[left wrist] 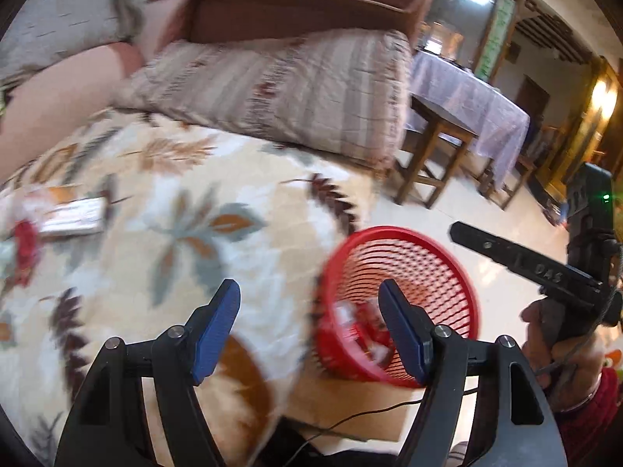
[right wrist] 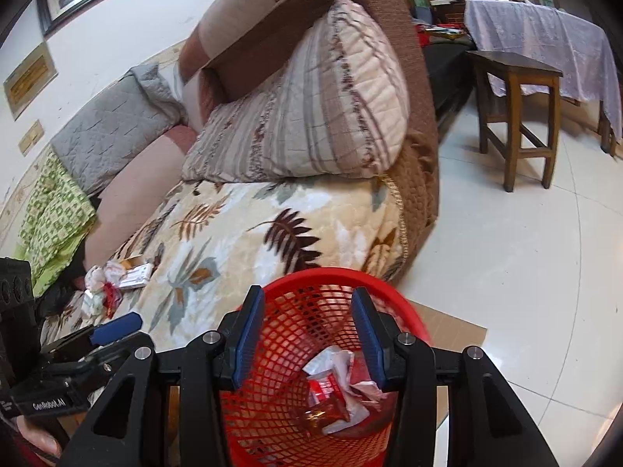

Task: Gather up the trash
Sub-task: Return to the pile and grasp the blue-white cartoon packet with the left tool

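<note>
Right wrist view: your right tool (right wrist: 307,334) hangs released and empty over the red basket (right wrist: 409,311) of wrappers (right wrist: 342,381). Your left tool (left wrist: 309,330) is parted wide, grasping nothing.

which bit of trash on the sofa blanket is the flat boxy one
The flat rectangular packet, lying on the leaf-print blanket at the edge of the pile toward the striped pillow. The crumpled white and red wrappers beside it are bunched and shapeless.
</note>
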Tool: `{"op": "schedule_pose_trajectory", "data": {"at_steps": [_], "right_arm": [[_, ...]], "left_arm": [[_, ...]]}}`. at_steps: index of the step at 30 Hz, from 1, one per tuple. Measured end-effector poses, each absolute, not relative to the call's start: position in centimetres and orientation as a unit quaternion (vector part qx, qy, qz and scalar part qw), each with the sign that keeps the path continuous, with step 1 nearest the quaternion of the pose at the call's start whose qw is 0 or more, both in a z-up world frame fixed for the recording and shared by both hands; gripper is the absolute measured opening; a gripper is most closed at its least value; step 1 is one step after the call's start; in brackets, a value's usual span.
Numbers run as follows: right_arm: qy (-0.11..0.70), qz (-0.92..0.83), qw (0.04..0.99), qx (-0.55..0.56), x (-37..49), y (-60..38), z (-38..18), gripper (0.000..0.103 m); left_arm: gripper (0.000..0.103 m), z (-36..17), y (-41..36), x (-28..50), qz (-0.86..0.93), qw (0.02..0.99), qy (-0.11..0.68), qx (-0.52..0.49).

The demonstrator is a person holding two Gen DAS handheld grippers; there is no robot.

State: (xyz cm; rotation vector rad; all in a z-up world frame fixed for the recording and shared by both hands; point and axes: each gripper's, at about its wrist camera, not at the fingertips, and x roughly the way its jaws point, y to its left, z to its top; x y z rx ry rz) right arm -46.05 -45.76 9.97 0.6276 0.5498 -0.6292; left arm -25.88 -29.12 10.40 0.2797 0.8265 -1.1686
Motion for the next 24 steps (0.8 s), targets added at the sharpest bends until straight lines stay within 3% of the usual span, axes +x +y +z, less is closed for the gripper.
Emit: {"op": "schedule_pose_trajectory", "data": {"at_steps": [10, 17, 20, 24], "right_arm": [[0.289, -0.183, 0.905, 0.252, -37.9, -38.5, 12.1, 0.05], [0.324, -0.094, 0.917, 0.211, -29.1, -33.6, 12.9, 0.05], [0.349, -0.063, 0.91, 0.213, -24.7, -32.9, 12.2, 0.05], [0.367, -0.059, 0.9, 0.227, -20.0, -32.2, 11.2, 0.05]], "left_arm": [[0.073, 11.5, -19.4, -16.7, -0.397, 0.837, 0.369, 0.078], [0.073, 7.3, -13.4, -8.3, -0.261, 0.889, 0.374, 0.039], [0.072, 5.3, -11.7, -4.3, -0.224, 0.88, 0.418, 0.0], [0.072, 5.3, -11.1, -1.1, -0.218, 0.883, 0.414, -0.044]]}}
